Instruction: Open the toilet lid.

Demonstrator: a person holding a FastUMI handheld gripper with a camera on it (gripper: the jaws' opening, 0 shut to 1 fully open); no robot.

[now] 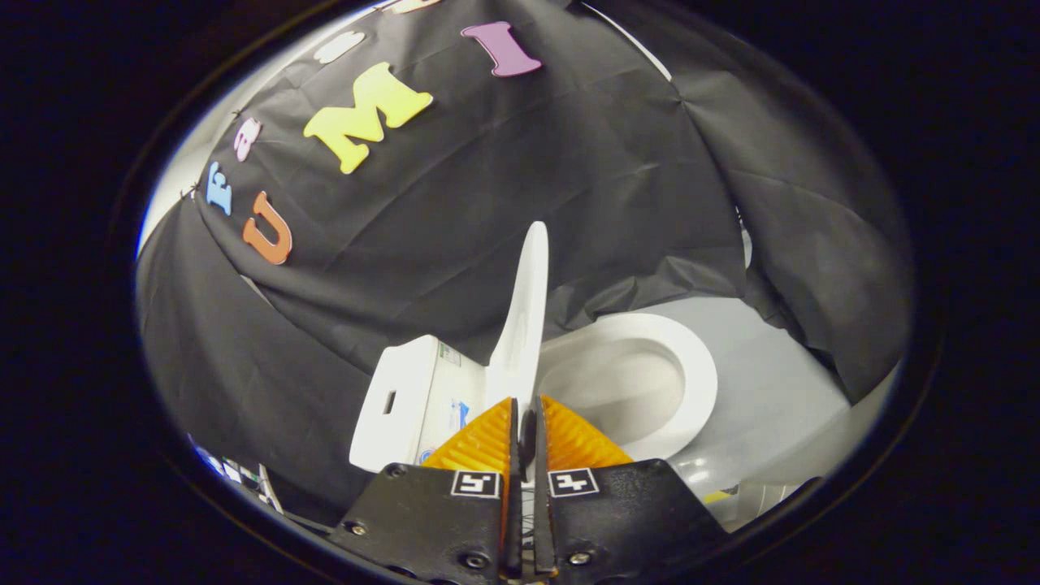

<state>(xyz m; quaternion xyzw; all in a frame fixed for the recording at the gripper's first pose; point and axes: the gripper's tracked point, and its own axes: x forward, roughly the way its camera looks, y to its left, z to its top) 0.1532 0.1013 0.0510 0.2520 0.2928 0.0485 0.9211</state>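
Hidden parts: the lower edge of the toilet lid (524,325) is disappearing behind the tips of the tongs (528,418), so whether the pads are actually touching it is hard to tell.
Cut off: the base of the toilet is running out of sight beneath the tongs; small items at the foot of the cistern (406,402) are too blurred to make out.
Tongs: the two fingers are sitting nearly together, leaving a narrow slit between them; I cannot tell whether they are pinching the lid's edge or merely closing beside it.
Toilet lid: it is standing raised, seen edge-on, rising straight up from just ahead of the fingertips, in line with the slit.
Toilet seat (691,366): it is lying down over the open bowl (617,390), to the right of the lid and beyond the right finger.
Cistern: it is sitting left of the lid, beyond the left finger.
Floor (764,390): pale grey, showing beyond the seat.
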